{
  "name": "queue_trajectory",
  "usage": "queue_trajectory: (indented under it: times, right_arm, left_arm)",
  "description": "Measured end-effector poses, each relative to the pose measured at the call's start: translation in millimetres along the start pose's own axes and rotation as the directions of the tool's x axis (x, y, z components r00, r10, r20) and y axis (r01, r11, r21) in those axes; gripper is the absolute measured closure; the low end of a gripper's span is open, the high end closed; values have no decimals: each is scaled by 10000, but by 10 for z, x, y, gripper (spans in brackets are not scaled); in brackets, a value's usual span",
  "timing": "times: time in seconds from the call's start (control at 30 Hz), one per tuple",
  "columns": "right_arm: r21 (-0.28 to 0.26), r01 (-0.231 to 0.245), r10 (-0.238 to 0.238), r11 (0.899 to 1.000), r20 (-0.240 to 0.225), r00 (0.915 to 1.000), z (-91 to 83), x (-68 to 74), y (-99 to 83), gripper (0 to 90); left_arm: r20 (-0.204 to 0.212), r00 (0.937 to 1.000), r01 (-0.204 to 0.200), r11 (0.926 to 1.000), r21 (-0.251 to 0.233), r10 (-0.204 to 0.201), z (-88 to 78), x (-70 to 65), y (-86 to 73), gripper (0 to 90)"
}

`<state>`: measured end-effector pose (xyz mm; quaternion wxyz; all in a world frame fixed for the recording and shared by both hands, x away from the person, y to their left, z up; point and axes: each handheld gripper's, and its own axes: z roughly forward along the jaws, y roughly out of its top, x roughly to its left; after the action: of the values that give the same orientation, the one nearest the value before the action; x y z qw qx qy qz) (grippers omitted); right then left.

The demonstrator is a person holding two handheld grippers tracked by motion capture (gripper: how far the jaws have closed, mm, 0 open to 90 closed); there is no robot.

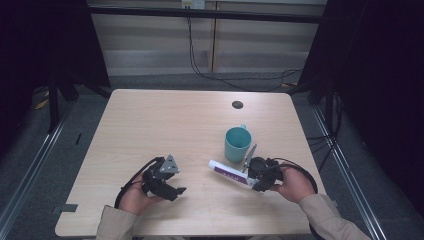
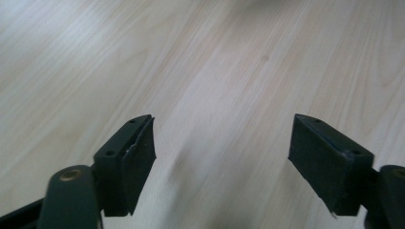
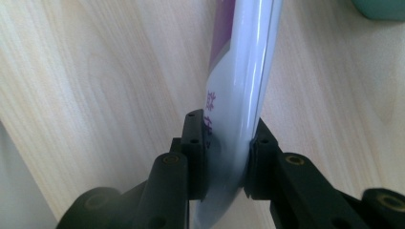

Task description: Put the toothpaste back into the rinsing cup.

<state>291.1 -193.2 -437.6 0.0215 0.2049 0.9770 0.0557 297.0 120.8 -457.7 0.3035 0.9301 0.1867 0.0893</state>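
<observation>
A white and purple toothpaste tube (image 1: 227, 172) lies low over the wooden table (image 1: 165, 125), pointing left from my right gripper (image 1: 256, 184). In the right gripper view the two black jaws are shut on the flat tail end of the tube (image 3: 239, 95). A teal mug (image 1: 237, 144) stands upright just behind the tube, its corner showing as the teal mug (image 3: 382, 8) at the top right. My left gripper (image 1: 175, 192) rests near the front left of the table, and the left gripper (image 2: 222, 157) is open with only bare wood between its jaws.
A small dark round hole (image 1: 237, 104) sits in the table toward the back right. Cables (image 1: 240, 80) trail on the floor behind the table. Dark frames and rails stand at both sides. A person's hands and beige sleeves come in at the front edge.
</observation>
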Motion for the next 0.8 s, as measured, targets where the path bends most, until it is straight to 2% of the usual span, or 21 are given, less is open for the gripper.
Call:
queue_trajectory:
  times: [0.03,0.07,0.13,0.17,0.23,0.27,0.43,0.53,0.67,0.7,0.8]
  right_arm:
    - [-80,87,-88,9999,-57,9999,-18,10,14,742]
    - [-80,87,-88,9999,-57,9999,-18,10,14,742]
    - [-123,146,-146,9998,-43,9999,-24,40,31,742]
    - [-123,146,-146,9998,-43,9999,-24,40,31,742]
    - [-153,294,-295,9995,-82,9995,-25,53,38,742]
    - [-119,263,-264,9996,-80,9996,-28,62,42,742]
    - [-93,491,-491,9988,-93,9987,-37,78,70,742]
    - [-80,564,-565,9984,-111,9983,-45,82,80,742]
    - [35,728,-727,9973,-154,9972,-42,98,101,742]
    - [53,819,-819,9966,-113,9966,-45,117,127,742]
    - [26,932,-932,9956,-168,9955,-55,139,157,742]
  left_arm:
    - [-40,9995,-315,9995,77,315,-9,6,119,304]
    - [-40,9995,-315,9995,77,315,-9,6,119,308]
    - [-80,9970,-769,9970,103,770,13,2,278,310]
    - [-80,9970,-769,9970,103,770,13,2,278,311]
    - [-102,9936,-1122,9930,369,1126,50,-8,368,315]
    - [-78,9889,-1476,9870,639,1484,83,-15,445,317]
    - [157,9839,-1789,9805,817,1782,152,-46,551,322]
    - [250,9758,-2187,9701,1056,2173,217,-77,581,327]
    - [359,9740,-2263,9679,1090,2236,246,-85,628,343]
    - [360,9717,-2361,9645,1181,2335,260,-91,651,345]
    - [365,9694,-2456,9615,1232,2429,270,-100,668,350]
